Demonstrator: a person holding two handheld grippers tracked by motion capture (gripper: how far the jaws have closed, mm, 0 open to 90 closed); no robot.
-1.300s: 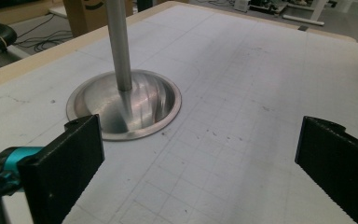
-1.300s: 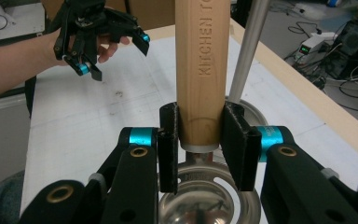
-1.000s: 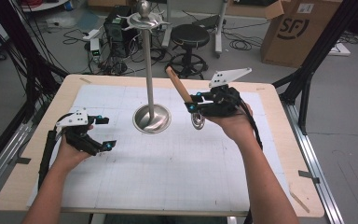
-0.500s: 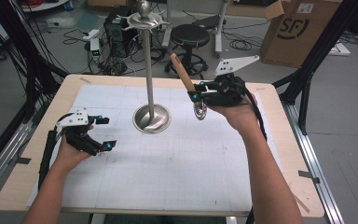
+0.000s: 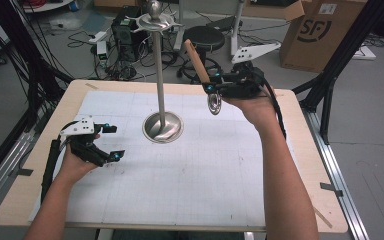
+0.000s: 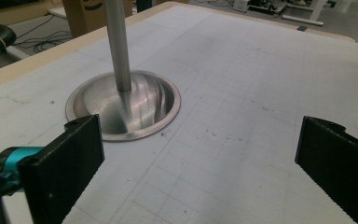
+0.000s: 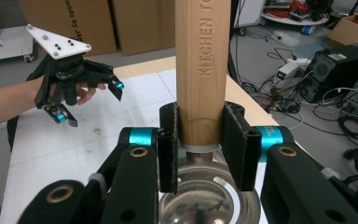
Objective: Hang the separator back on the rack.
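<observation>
Wooden-handled steel ladle (image 5: 200,70) clamped at its handle in right gripper (image 5: 211,88), raised beside the stand's pole (image 5: 158,75); left gripper (image 5: 114,142) jaws wide apart, empty, low over bench (image 5: 205,180).

Wooden handle (image 7: 201,70) top and steel bowl (image 7: 209,205) bottom cut off in right gripper view.

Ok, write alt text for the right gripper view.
The right gripper clamps the wooden handle of a metal ladle, its bowl below the jaws. Beyond, over the white gridded mat, the person's other hand holds the open left gripper.
</observation>
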